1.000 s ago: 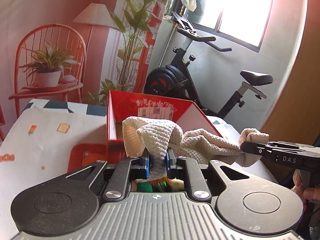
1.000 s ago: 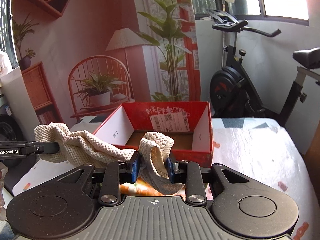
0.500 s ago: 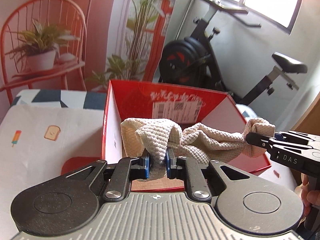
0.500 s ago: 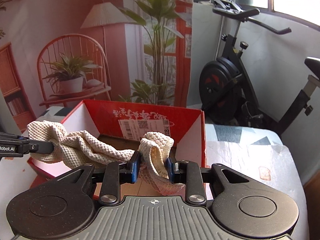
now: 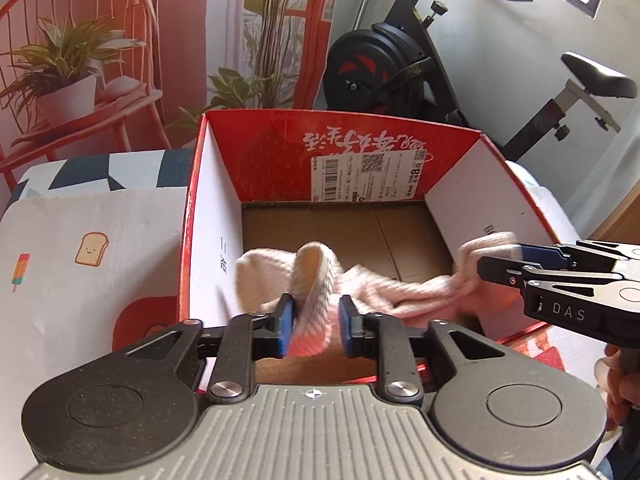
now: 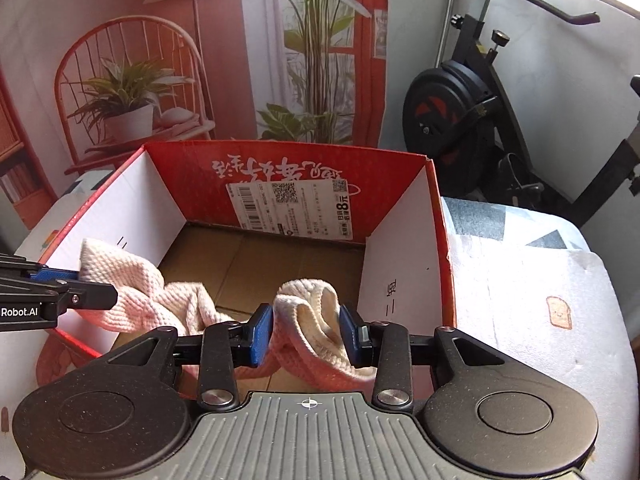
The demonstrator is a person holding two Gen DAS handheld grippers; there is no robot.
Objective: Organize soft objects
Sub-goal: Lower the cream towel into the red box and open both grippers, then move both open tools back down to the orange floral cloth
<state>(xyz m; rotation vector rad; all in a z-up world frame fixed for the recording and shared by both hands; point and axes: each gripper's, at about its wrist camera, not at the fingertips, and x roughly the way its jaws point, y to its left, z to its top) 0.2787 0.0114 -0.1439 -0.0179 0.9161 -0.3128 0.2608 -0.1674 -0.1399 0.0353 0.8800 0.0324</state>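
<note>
A cream knitted cloth (image 5: pixel 400 288) sags inside the open red cardboard box (image 5: pixel 360 140), strung between both grippers. My left gripper (image 5: pixel 316 320) has its jaws opening. One end of the cloth stands blurred between the blue pads, with a gap on the right side. In the right wrist view my right gripper (image 6: pixel 306 334) is also opening, and the cloth's (image 6: pixel 160 300) other end lies loosely looped between its pads, over the box (image 6: pixel 280 160). Each gripper shows in the other view: the right gripper (image 5: pixel 504 262) at the box's right wall, the left gripper (image 6: pixel 80 288) at its left wall.
The box stands on a table cover (image 5: pixel 92 248) printed with toast and an ice lolly. Behind it are an exercise bike (image 5: pixel 380 68) and a printed backdrop of a chair and plants. A hand (image 5: pixel 624 380) shows at the right edge.
Both grippers have moved forward and down over the box, and the cloth has sunk inside it. Both pairs of pads have parted from their tight pinch on the cloth.
</note>
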